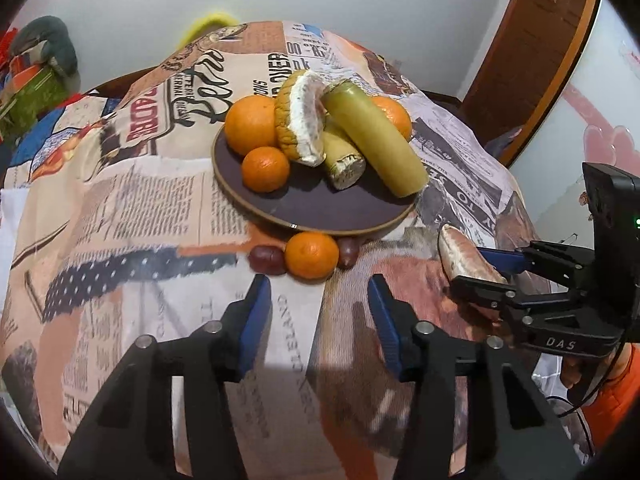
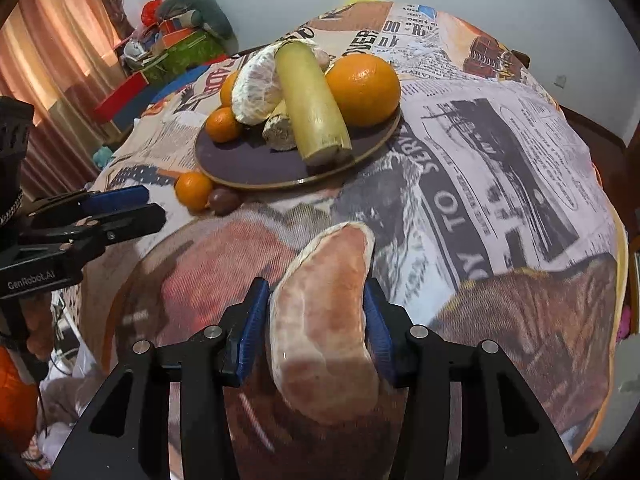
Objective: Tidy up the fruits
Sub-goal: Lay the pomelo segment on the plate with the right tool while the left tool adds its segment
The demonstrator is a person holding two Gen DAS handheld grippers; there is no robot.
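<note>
A dark round plate (image 1: 320,208) (image 2: 248,160) holds oranges (image 1: 251,125) (image 2: 363,89), a pomelo piece (image 1: 302,120), and two sugarcane sections (image 1: 376,140) (image 2: 312,108). A small orange (image 1: 311,255) (image 2: 193,190) and dark round fruits (image 1: 266,260) (image 2: 223,201) lie on the cloth by the plate's near rim. My left gripper (image 1: 318,292) (image 2: 136,206) is open and empty, just short of the small orange. My right gripper (image 2: 316,300) (image 1: 480,270) is shut on a pinkish pomelo segment (image 2: 324,320) (image 1: 460,256), to the right of the plate.
A newspaper-print cloth (image 1: 140,208) (image 2: 500,168) covers the rounded table. Boxes and a grey stuffed toy (image 2: 192,12) sit beyond the table's left side. A wooden door frame (image 1: 532,64) stands at the back right.
</note>
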